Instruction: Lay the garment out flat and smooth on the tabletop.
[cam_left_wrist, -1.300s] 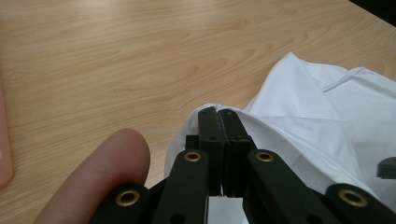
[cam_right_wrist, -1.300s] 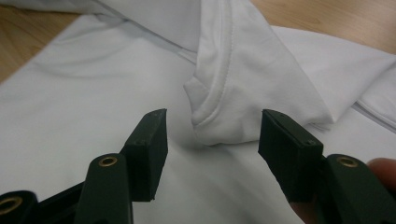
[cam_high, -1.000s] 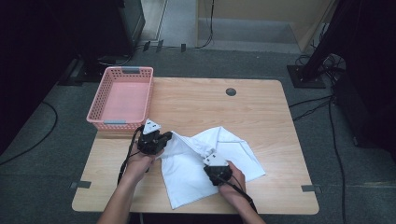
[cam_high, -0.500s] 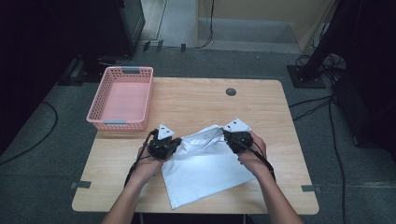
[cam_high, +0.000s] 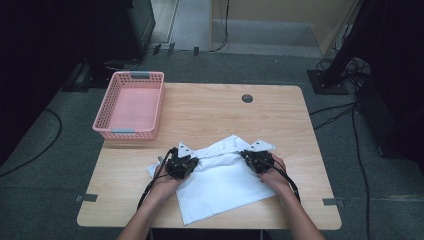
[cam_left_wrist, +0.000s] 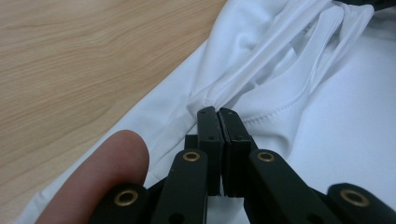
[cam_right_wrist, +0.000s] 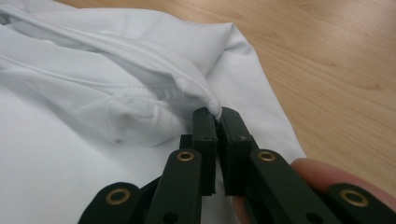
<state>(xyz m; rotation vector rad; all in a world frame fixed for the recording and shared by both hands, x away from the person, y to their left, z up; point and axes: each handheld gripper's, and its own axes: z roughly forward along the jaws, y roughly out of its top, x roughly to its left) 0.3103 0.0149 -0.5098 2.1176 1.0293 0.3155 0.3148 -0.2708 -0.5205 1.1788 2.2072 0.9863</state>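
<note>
While the white shirt (cam_high: 220, 180) lies on the tabletop (cam_high: 210, 110) near its front edge, my left gripper (cam_left_wrist: 217, 112) and right gripper (cam_right_wrist: 217, 112) each have fingers pinched on its bunched upper edge.

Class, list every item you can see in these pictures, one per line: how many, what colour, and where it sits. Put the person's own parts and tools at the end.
Table: one, light wood, centre of the high view, with a dark round cable hole near its far edge.
Basket: one, pink plastic mesh, far left corner of the table, nothing in it.
Garment: one, white with stitched seams, lying on the near half of the table, its far edge bunched between the two grippers.
Cables: several, black, on the grey floor right of the table.
Left gripper: one, black, jaws shut on a garment fold.
Right gripper: one, black, jaws shut on a garment fold.
Hands: two, one holding each gripper.
</note>
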